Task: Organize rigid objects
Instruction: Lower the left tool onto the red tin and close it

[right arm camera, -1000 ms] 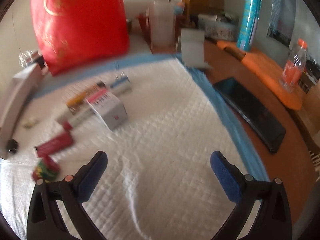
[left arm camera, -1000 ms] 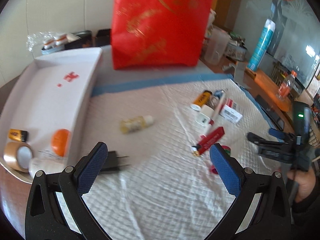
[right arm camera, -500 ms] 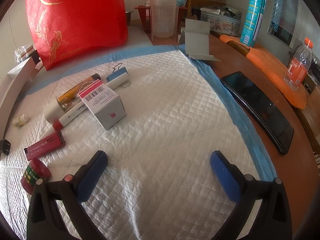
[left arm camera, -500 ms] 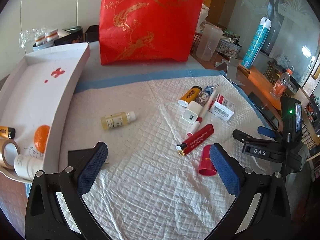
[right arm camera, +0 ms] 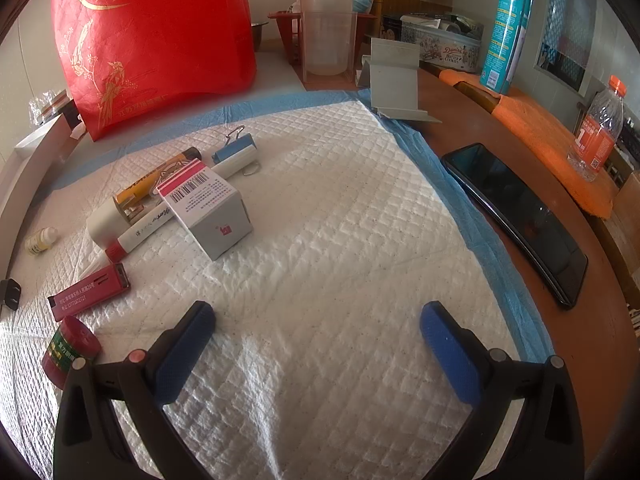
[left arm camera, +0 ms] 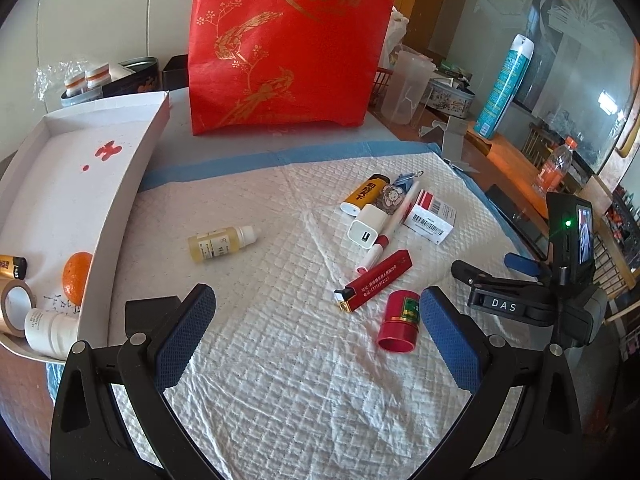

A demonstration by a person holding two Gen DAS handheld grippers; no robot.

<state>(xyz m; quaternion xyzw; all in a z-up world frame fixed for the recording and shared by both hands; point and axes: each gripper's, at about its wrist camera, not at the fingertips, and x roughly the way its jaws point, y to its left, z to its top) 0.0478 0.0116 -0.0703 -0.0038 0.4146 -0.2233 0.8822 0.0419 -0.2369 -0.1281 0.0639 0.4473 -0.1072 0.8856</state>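
My left gripper (left arm camera: 316, 332) is open and empty above the white quilted pad. A black plug (left arm camera: 150, 312) lies by its left finger, a red cap (left arm camera: 400, 322) by its right one. Farther off lie a small yellow bottle (left arm camera: 222, 243), a red lighter (left arm camera: 376, 280), a white charger (left arm camera: 363, 232), a marker (left arm camera: 390, 226), a yellow lighter (left arm camera: 364, 193) and a small white box (left arm camera: 430, 216). The white tray (left arm camera: 132, 184) at left holds an orange (left arm camera: 76, 278), tape and a battery. My right gripper (right arm camera: 316, 344) is open and empty; the box (right arm camera: 208, 208) and red lighter (right arm camera: 90, 292) lie to its left.
A red gift bag (left arm camera: 288, 44) stands at the back. A black phone (right arm camera: 516, 220) lies on the wooden table right of the pad. A spray can (right arm camera: 508, 24), water bottle (right arm camera: 598, 128), clear jug (right arm camera: 328, 28) and grey stand (right arm camera: 394, 80) are behind.
The left gripper has swung right and settled, so the plug now sits by its left finger and the red cap by its right. The right view has steadied from blur.
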